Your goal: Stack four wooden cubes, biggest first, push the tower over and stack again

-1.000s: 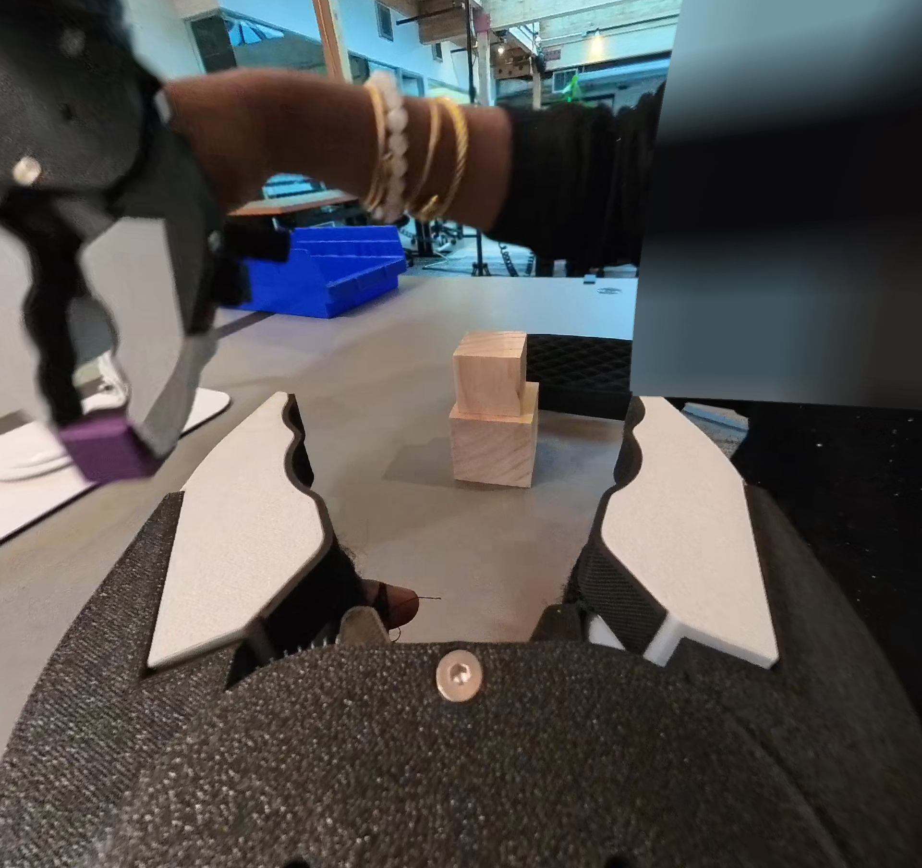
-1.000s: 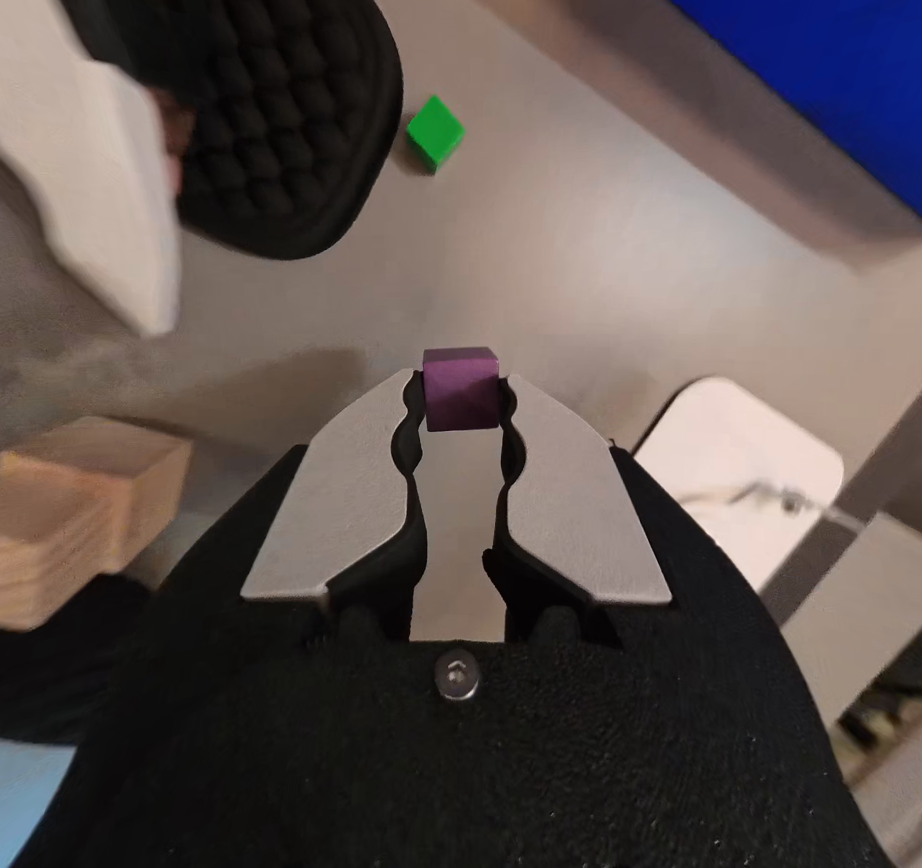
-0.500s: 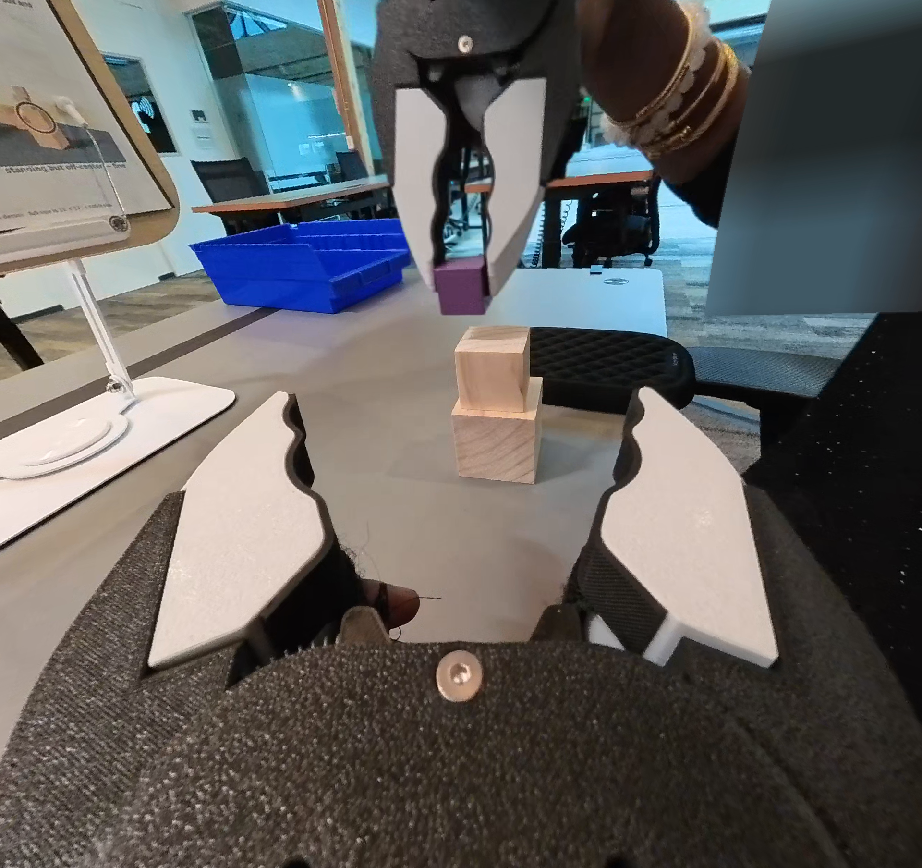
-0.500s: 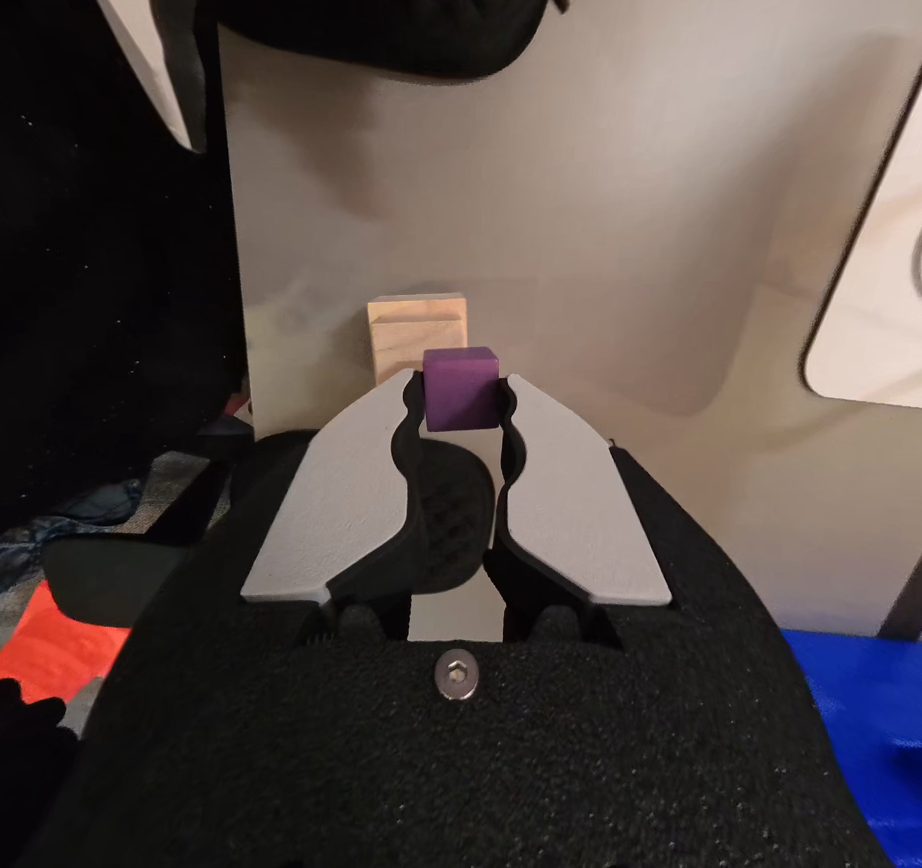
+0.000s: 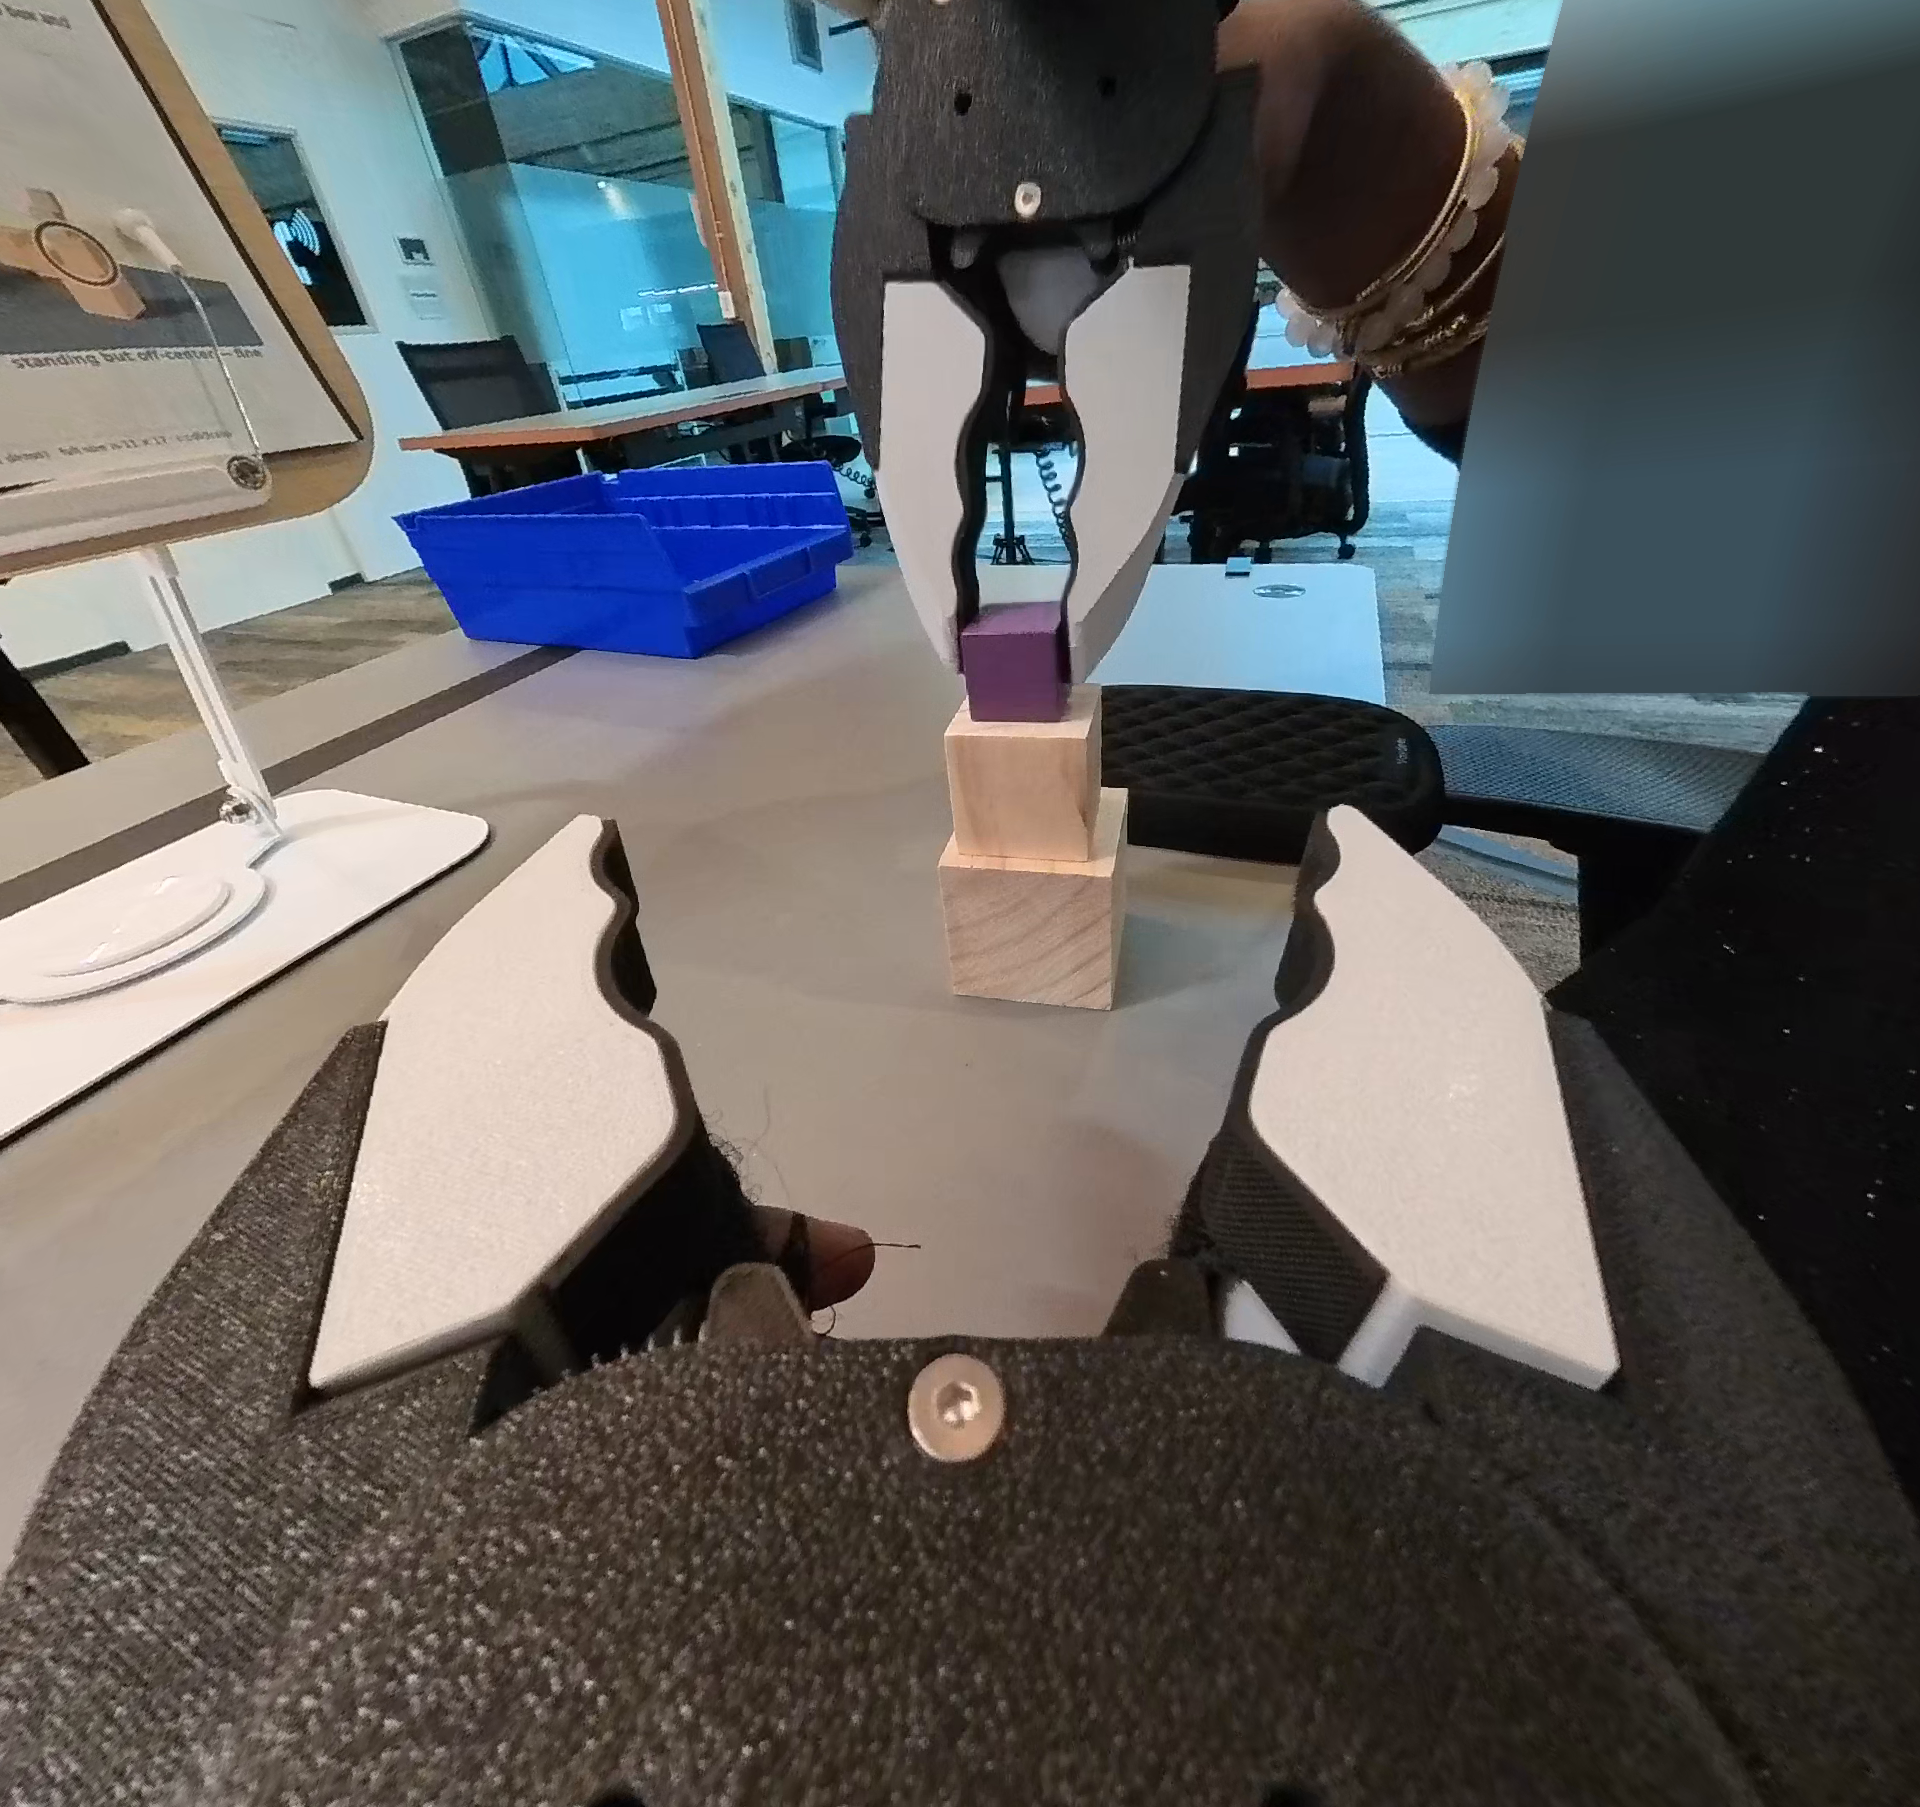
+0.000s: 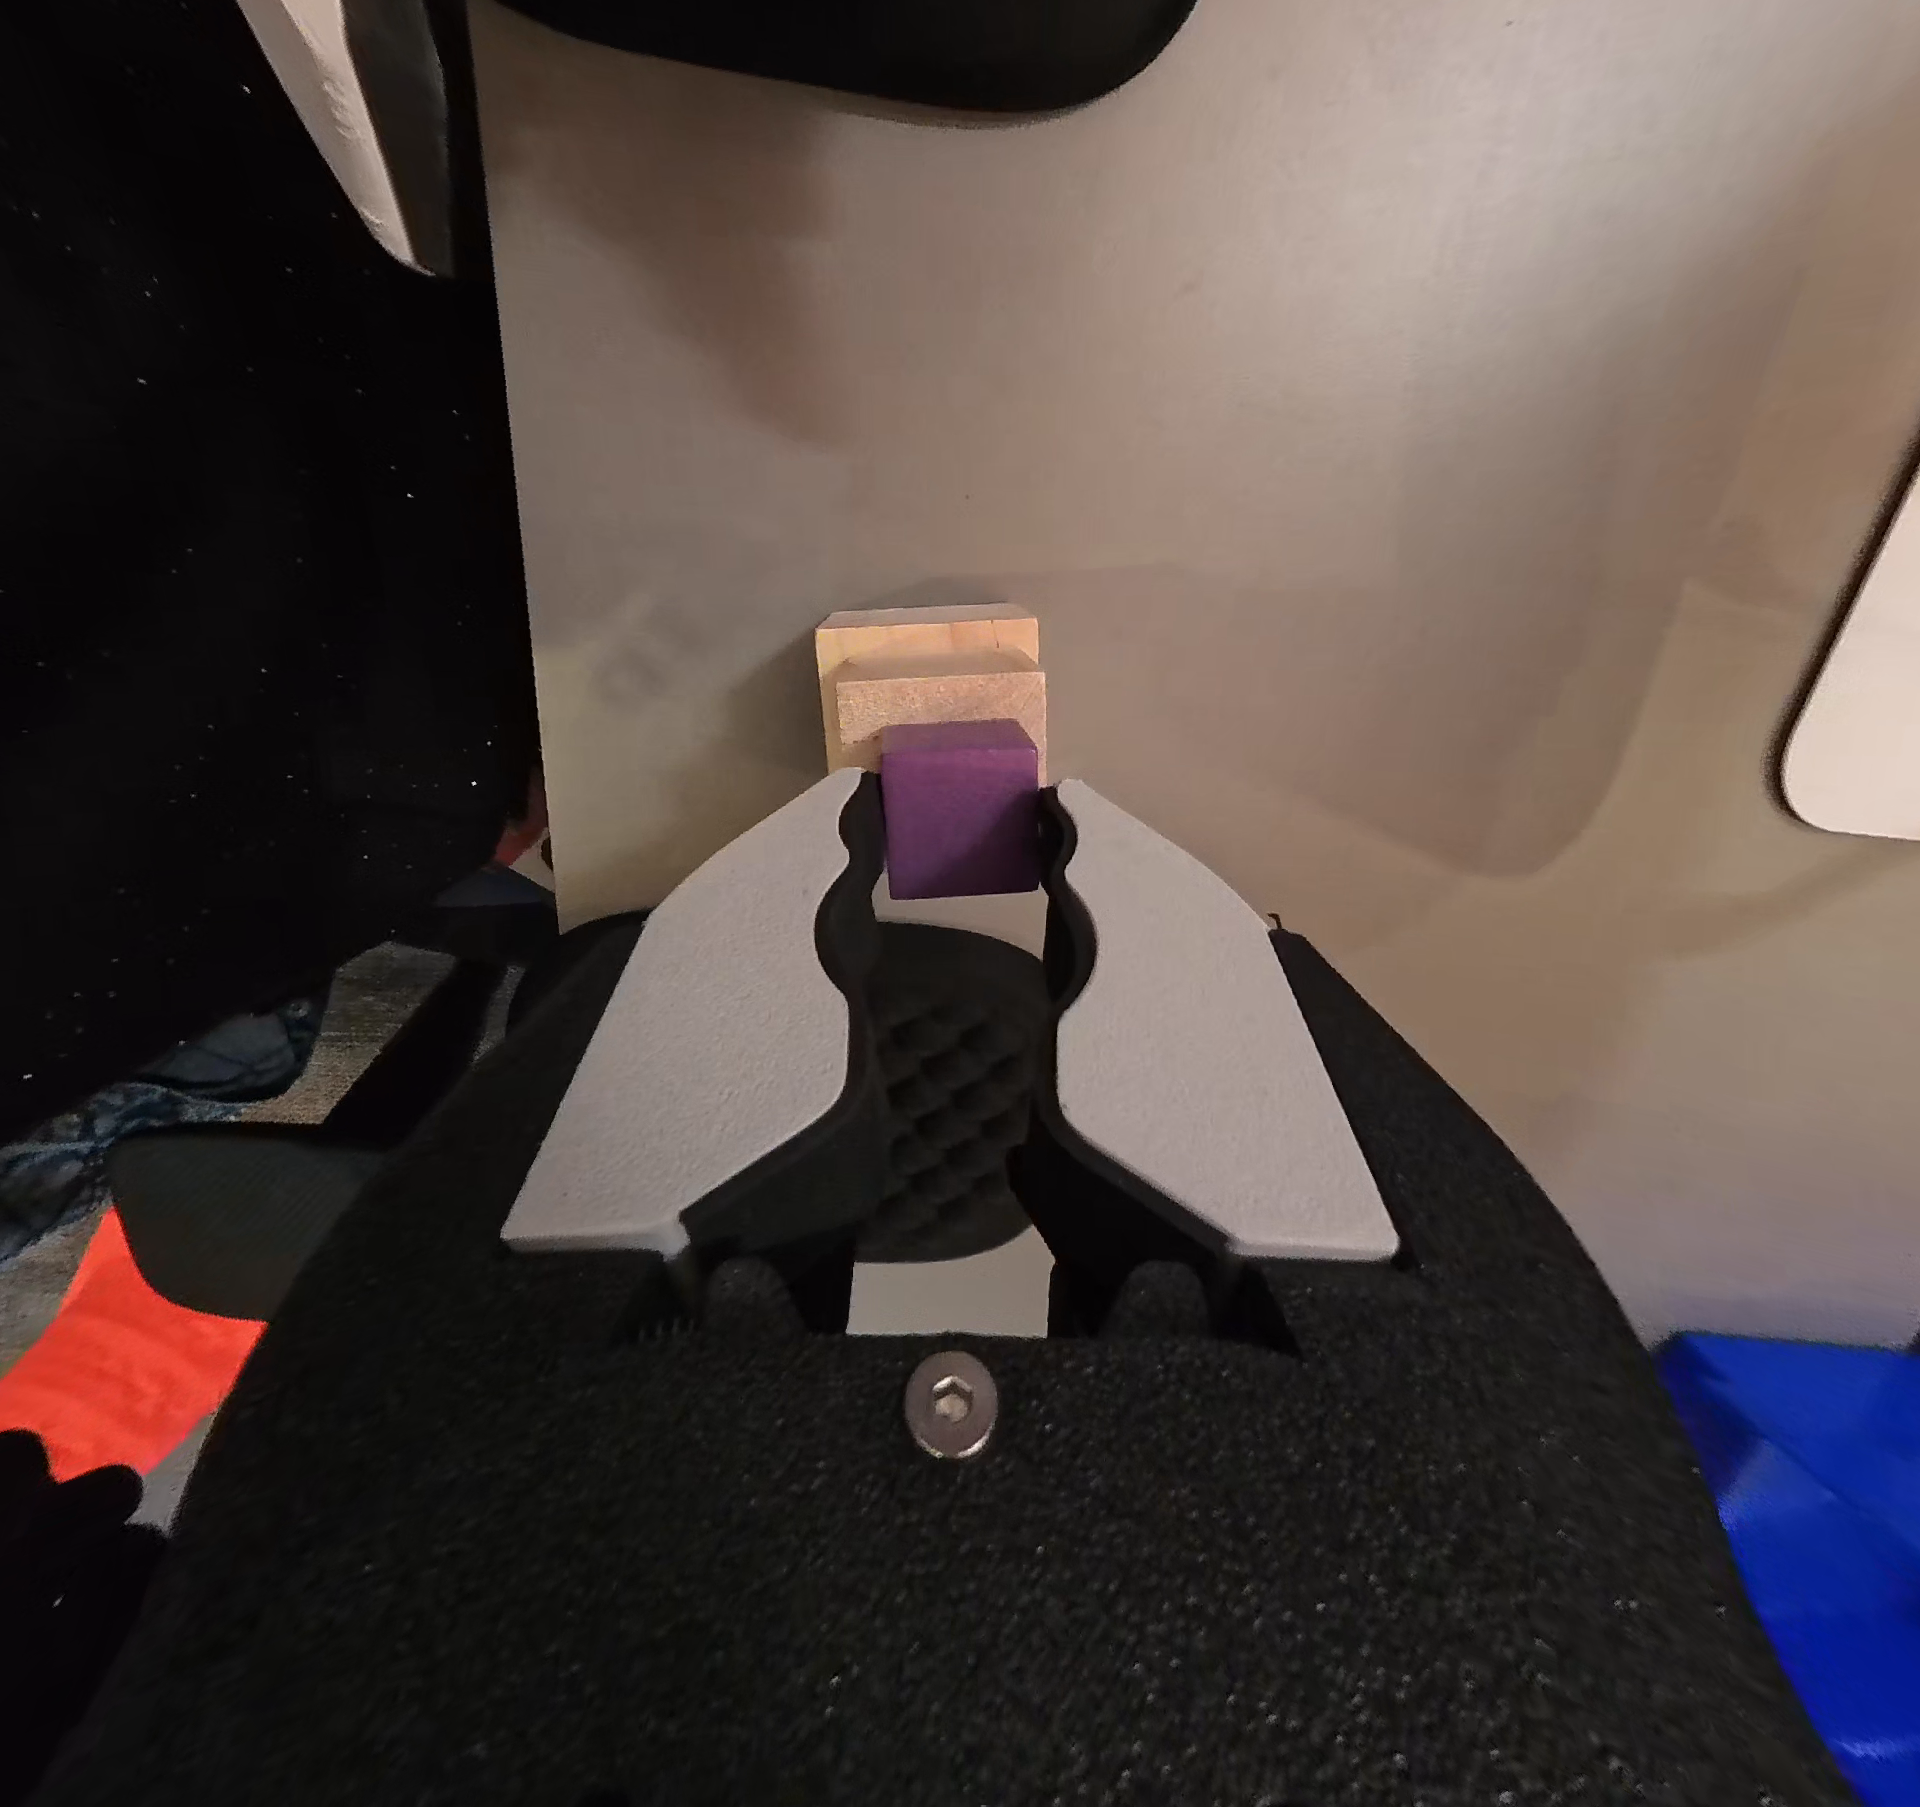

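Grey table (image 5: pixel 810 926) in an open office: white stand base (image 5: pixel 208 884) near the left edge, blue bin (image 5: pixel 634 562) at the far side. Left gripper (image 5: pixel 956 936): jaws wide, bare, facing two stacked wooden blocks (image 5: pixel 1029 853) near the right edge. Right gripper (image 6: pixel 958 801): pads pressed on a purple cube (image 5: pixel 1013 666), its underside at the upper block's top.

matt purple cube (image 5: pixel 1013 668), raw wood blocks (image 5: pixel 1023 791)

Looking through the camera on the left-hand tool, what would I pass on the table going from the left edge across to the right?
White stand base → blue bin → stack of two wooden blocks, with a purple cube on top, gripped by the right gripper → black quilted pad.
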`<state>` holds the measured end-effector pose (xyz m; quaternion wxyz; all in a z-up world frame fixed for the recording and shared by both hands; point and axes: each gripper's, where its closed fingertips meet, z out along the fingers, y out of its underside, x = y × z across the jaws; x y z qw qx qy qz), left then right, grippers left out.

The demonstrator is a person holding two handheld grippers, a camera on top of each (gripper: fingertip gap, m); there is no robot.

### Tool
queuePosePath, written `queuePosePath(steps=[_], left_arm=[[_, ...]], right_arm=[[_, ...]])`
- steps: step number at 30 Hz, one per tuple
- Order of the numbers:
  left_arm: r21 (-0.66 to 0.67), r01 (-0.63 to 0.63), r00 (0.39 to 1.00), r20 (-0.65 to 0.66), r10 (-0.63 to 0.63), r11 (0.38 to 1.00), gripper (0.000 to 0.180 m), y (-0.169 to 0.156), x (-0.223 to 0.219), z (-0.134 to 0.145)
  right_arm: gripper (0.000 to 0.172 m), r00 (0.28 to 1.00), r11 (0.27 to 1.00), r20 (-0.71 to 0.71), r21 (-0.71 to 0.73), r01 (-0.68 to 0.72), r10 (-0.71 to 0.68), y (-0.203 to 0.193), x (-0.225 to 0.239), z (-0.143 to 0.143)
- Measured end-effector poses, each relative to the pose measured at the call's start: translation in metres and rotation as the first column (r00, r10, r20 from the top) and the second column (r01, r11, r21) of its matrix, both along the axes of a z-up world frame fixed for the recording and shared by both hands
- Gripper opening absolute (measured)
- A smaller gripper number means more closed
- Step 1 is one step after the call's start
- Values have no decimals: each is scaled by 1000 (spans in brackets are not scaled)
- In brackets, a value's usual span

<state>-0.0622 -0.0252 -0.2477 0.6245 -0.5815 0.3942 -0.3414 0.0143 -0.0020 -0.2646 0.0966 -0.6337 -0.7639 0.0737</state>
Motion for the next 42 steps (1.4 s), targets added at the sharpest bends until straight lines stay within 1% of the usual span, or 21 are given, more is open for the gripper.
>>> queuePosePath(steps=[2,4,5,7,9,12,14,15,17,19,20,22,24,26,29,31,34,37,40,42], left_arm=[[0,0,1000,0,0,1000,119,0,0,0],[-1,0,1000,0,0,1000,119,0,0,0],[-2,0,1000,0,0,1000,119,0,0,0],[-2,0,1000,0,0,1000,119,0,0,0],[1,3,1000,-2,-3,1000,119,-1,0,0],[2,6,1000,-8,-6,1000,119,-1,1,-1],[-6,10,1000,-4,-10,1000,119,-1,1,-1],[-8,13,1000,1,-13,1000,119,-1,0,0],[-11,15,1000,8,-15,1000,118,-1,0,0],[-11,17,1000,8,-17,1000,118,-1,0,0],[-9,19,1000,6,-19,1000,118,-1,0,0],[-6,19,1000,1,-19,1000,118,-2,1,0],[-2,18,1000,0,-18,1000,118,-2,1,0],[-4,18,1000,3,-18,1000,118,-2,0,0],[-2,20,1000,3,-20,1000,118,-2,1,0],[-1,20,1000,3,-20,1000,117,-2,1,0],[2,21,1000,4,-21,1000,117,-3,0,1],[-1,23,1000,9,-23,1000,117,-3,0,1],[-3,24,1000,14,-24,1000,117,-2,0,1],[-1,23,1000,15,-23,1000,117,-3,0,1]], right_arm=[[29,1000,1000,3,-10,0,0,-1,1,-1],[42,1000,1000,8,-20,-5,5,-2,2,-1],[45,1000,1000,1,-21,-3,3,-2,2,1],[46,999,999,-33,-35,-13,12,-1,-4,12],[47,996,998,-84,-39,-46,43,4,-14,28],[48,972,993,-211,-22,-114,107,24,-49,57],[48,932,981,-318,-15,-191,177,37,-84,68],[48,905,972,-371,-23,-232,207,41,-104,69],[49,878,962,-420,-39,-270,230,52,-139,58],[48,869,954,-430,-51,-294,245,62,-168,39],[46,862,943,-424,-53,-330,278,63,-179,27],[45,839,904,-390,-38,-425,378,64,-194,4],[45,823,855,-327,-80,-513,464,60,-202,-19],[45,800,815,-296,-102,-570,522,56,-213,-35],[45,722,726,-261,-96,-680,641,49,-224,-48],[45,681,680,-182,-74,-729,709,52,-228,-58],[45,650,639,-122,-118,-760,750,48,-230,-69],[46,589,582,-72,-94,-807,805,48,-231,-78],[42,563,556,-68,-93,-826,824,46,-233,-83],[37,558,552,-55,-88,-829,828,47,-235,-86]])
